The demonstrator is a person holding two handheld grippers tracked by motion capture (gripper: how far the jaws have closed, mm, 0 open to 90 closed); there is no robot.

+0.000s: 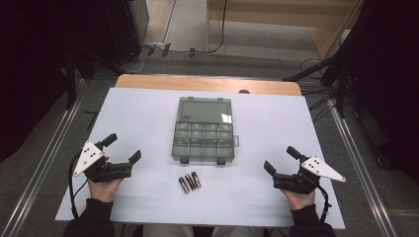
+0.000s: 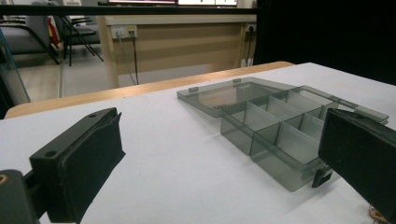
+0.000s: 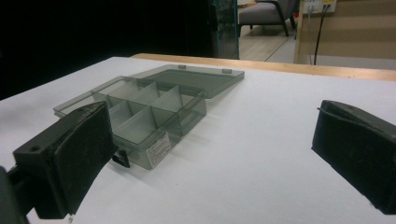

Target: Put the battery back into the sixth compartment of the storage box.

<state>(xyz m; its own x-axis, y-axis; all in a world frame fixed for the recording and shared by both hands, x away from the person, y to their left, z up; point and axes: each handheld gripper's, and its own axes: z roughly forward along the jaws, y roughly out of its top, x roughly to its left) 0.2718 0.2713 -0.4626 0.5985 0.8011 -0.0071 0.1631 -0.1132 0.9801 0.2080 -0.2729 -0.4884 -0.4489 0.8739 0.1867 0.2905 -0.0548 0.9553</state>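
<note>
At mid-surface, slightly toward the far edge, the box (image 1: 203, 142) lies open. Its lid (image 1: 204, 110) is folded back flat toward the far edge, and the compartment tray faces the near edge. The tray is divided into two rows of compartments; their contents cannot be told. Two black latches sit on the tray's near wall.

Between the box and the near edge, three batteries (image 1: 189, 181) lie side by side, touching one another, tilted relative to the edge. They lie near the box but apart from it.

Near the left edge, the left claw (image 1: 122, 148) rests in a hand at surface level, pointing toward the box. Its jaws stand wide apart with nothing between them. In the left gripper view, the left claw (image 2: 219, 154) frames the box (image 2: 280, 126), which lies well ahead of the jaws.

Near the right edge, the right claw (image 1: 280, 159) rests in the other hand, also pointing inward. Its jaws stand wide apart and hold nothing. In the right gripper view, the right claw (image 3: 210, 154) faces bare white surface (image 3: 243, 154), with the box (image 3: 144, 112) ahead beyond its left jaw.

Both claws are well apart from the batteries and the box.
</note>
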